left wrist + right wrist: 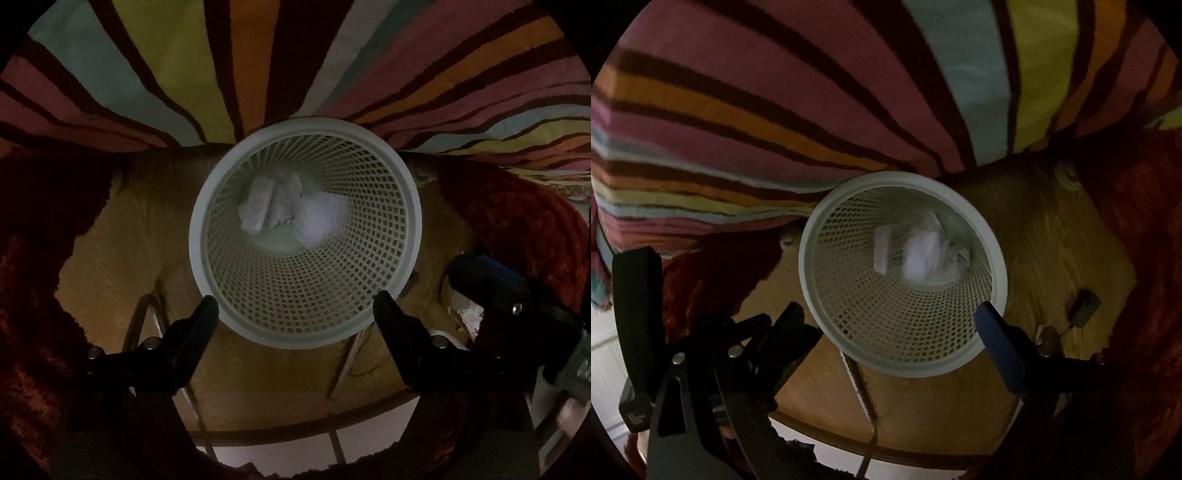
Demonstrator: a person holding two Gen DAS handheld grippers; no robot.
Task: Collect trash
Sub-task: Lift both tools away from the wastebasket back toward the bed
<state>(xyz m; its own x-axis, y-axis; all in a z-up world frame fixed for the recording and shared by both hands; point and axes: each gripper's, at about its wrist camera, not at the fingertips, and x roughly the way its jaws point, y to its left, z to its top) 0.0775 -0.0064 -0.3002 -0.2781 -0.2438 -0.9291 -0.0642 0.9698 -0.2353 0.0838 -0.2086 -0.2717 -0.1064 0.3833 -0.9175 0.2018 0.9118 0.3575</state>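
A pale mesh waste basket stands on a round wooden table; it also shows in the right wrist view. Several crumpled white paper wads lie at its bottom, also seen from the right. My left gripper hangs above the basket's near rim, jaws wide apart and empty. My right gripper is also open and empty over the basket's near rim. The left gripper's body shows at the left of the right wrist view. The right gripper shows at the right edge of the left wrist view.
The wooden table has a dark red furry fabric on both sides. A bright striped blanket lies behind the basket. A small dark object sits on the table at right. Pale floor lies beyond the table's near edge.
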